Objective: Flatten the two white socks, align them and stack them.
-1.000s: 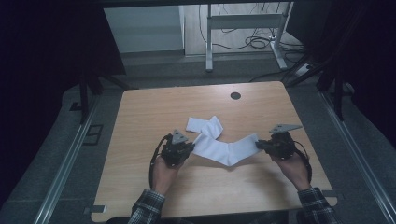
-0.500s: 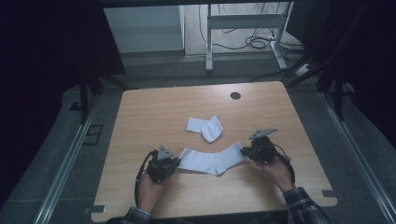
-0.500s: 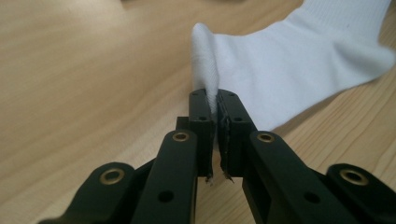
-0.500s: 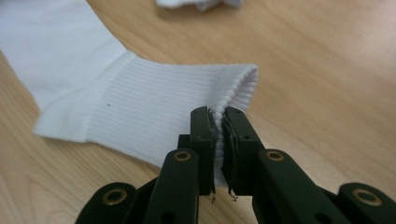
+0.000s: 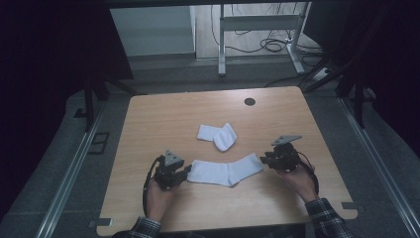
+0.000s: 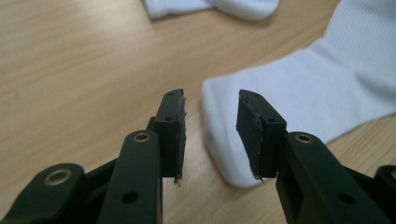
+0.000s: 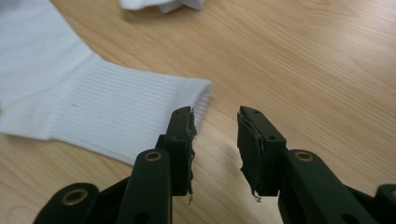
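A: How did the left gripper (image 5: 186, 171) stand?

B: Its jaws had just been opening and stood apart. The toe end of the flat white sock (image 6: 299, 93) lay on the tabletop (image 6: 79, 65) just past the tips, partly in line with the gap, with neither pad pressing on it.

A: And the right gripper (image 5: 263, 158)?

B: The same. Its jaws had just been opening too, with bare tabletop (image 7: 303, 60) in the gap. The sock's ribbed cuff (image 7: 121, 107) lay just ahead of the jaw on the left of that view and ran away to that side. No pad was squeezing the cloth.

A: So where was the sock overall?

B: From the high view, the flat white sock (image 5: 223, 171) was stretched out between the two grippers, its toe at the left jaws and its cuff at the right ones. The folded sock (image 5: 218, 135) lay beyond it, farther from both pairs of jaws.
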`<state>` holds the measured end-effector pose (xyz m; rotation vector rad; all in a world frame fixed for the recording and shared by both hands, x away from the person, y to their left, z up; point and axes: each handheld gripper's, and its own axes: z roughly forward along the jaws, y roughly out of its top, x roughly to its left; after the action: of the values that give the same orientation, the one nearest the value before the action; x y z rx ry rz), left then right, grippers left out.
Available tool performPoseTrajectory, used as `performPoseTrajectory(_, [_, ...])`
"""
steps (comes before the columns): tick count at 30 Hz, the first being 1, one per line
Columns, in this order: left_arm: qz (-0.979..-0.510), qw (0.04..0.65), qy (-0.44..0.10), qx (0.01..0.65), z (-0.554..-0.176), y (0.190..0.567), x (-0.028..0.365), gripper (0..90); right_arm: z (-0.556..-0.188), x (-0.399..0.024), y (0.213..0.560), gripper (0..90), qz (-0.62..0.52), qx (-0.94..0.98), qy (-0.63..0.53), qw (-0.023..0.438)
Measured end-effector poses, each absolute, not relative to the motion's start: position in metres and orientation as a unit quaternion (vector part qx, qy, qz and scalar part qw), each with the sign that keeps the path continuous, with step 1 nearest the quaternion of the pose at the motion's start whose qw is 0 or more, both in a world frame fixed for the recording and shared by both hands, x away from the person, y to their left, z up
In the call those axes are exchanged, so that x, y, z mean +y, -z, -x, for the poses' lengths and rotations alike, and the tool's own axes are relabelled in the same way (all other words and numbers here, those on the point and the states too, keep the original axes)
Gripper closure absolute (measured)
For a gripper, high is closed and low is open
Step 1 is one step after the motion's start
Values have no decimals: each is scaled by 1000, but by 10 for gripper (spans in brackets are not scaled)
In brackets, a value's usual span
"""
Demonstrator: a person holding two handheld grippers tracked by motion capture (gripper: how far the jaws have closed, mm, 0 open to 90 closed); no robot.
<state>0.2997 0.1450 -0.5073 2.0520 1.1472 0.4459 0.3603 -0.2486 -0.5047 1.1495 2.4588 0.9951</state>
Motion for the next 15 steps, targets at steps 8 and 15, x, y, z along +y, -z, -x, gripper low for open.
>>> performPoseTrajectory(8, [-801,380,-163,434,-334,491,122,583,-361,-267,508,584,-399,843,-330,146])
performPoseTrajectory(15, [-815,374,-157,413,-360,484,90,616,-363,-282,512,545,-399,846,-311,168])
